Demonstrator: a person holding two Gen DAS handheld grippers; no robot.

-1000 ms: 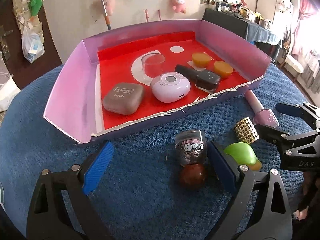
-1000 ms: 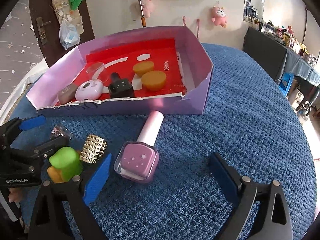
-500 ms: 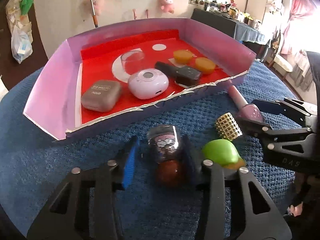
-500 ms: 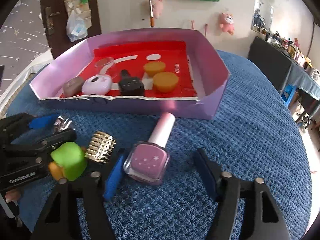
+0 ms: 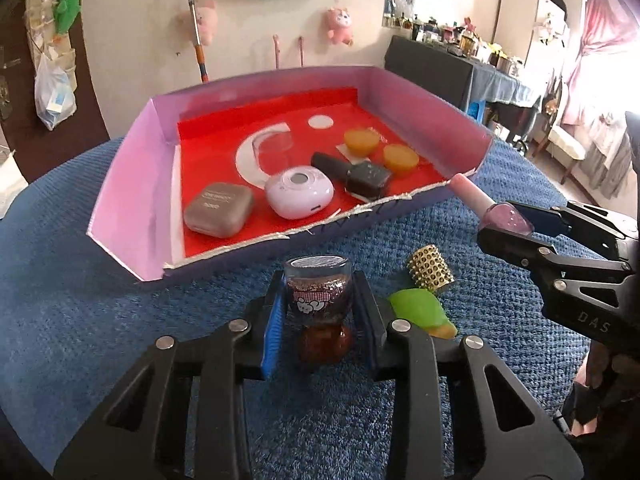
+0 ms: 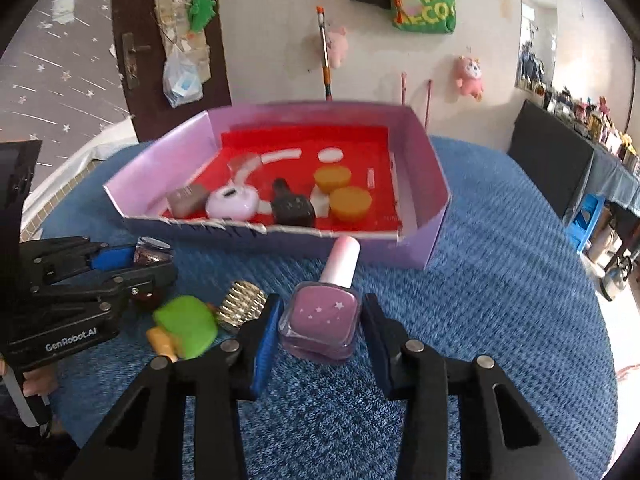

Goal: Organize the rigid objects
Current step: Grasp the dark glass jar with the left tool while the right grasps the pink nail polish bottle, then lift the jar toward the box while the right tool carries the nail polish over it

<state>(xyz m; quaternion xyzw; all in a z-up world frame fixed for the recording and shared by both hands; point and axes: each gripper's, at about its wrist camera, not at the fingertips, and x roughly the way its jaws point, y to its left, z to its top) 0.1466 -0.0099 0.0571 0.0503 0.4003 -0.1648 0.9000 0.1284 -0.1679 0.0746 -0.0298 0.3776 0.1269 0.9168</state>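
Both grippers, wide a second ago, now clamp loads at lower centre: left gripper [image 5: 319, 312] holds the glitter bottle [image 5: 318, 294], right gripper [image 6: 320, 332], closing, holds the polish bottle [image 6: 323, 320], ready for the tray [image 5: 132, 188].

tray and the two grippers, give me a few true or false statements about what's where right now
1. The left gripper is shut on the glitter bottle. True.
2. The pink nail polish bottle lies inside the tray. False: it sits between the right gripper pads, outside the tray, over the blue cloth; the jaws are closing on it.
3. Two orange cups sit in the tray. True.
4. The green toy is in the tray beside the grey case. False: it lies on the cloth next to the gold studded piece.
5. The dark nail polish bottle stands upright. False: it lies on its side in the tray.
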